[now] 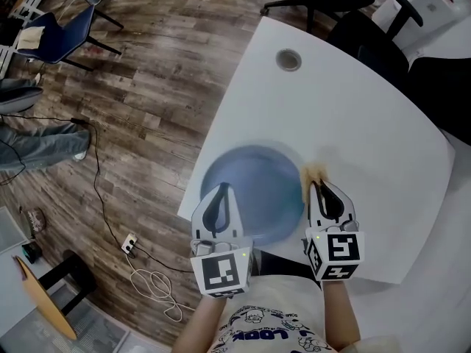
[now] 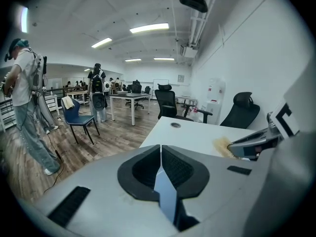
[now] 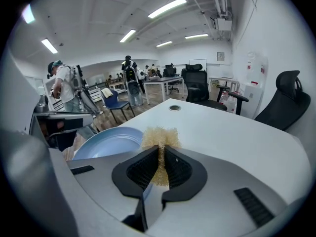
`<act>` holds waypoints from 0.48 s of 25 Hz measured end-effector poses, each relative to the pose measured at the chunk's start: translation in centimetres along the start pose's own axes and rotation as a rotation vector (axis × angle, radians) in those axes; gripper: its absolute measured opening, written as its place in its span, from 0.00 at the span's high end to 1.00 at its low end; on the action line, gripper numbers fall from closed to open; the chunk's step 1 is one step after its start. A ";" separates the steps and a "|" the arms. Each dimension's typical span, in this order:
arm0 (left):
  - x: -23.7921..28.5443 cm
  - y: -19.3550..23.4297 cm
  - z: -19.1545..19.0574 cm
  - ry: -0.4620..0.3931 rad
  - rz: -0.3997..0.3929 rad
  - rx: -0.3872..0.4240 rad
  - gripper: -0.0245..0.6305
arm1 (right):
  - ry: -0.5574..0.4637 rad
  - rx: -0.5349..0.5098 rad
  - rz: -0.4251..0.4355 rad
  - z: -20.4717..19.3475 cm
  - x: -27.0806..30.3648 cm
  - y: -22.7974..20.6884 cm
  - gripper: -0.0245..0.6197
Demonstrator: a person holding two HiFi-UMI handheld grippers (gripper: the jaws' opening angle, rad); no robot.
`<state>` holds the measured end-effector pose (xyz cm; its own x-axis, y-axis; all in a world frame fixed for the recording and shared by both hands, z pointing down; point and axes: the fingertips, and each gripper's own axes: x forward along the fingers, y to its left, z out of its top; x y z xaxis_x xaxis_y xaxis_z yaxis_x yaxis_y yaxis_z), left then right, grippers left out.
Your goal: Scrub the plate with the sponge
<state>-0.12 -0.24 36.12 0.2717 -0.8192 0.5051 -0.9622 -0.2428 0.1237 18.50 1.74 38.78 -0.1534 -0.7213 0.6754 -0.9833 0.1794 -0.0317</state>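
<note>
Plate: the blue plate (image 1: 254, 190) lies on the white table (image 1: 353, 109), close to its near-left edge.
Sponge: the tan, fibrous sponge (image 1: 316, 172) is at the plate's right rim; I cannot tell whether the two touch.
Right gripper: the right gripper (image 1: 318, 186) has its jaws clamped on the sponge, which puffs out past the tips.
Left gripper: the left gripper (image 1: 222, 190) has its jaws closed on the plate's near-left rim.
Table: a round cable hole (image 1: 288, 59) sits at the far side.
Beyond: a black office chair (image 1: 368, 39).

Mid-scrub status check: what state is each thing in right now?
Plate: right side up on the table.
Sponge: pinched, at the plate's right rim.
Left tongs: shut on the plate's near-left rim.
Right tongs: shut on the sponge.
</note>
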 end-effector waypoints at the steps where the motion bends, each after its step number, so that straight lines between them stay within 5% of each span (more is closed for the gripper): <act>1: -0.3 0.4 -0.1 0.001 0.008 -0.004 0.94 | -0.003 -0.005 0.008 0.1 0.0 0.5 0.89; 12: -2.8 4.3 -1.9 0.059 0.064 -0.052 0.94 | -0.013 -0.060 0.070 1.1 0.5 5.1 0.89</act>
<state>-5.03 1.97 36.86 0.2094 -0.7997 0.5627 -0.9777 -0.1624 0.1330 13.36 1.60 38.15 -0.2236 -0.7141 0.6633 -0.9623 0.2697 -0.0339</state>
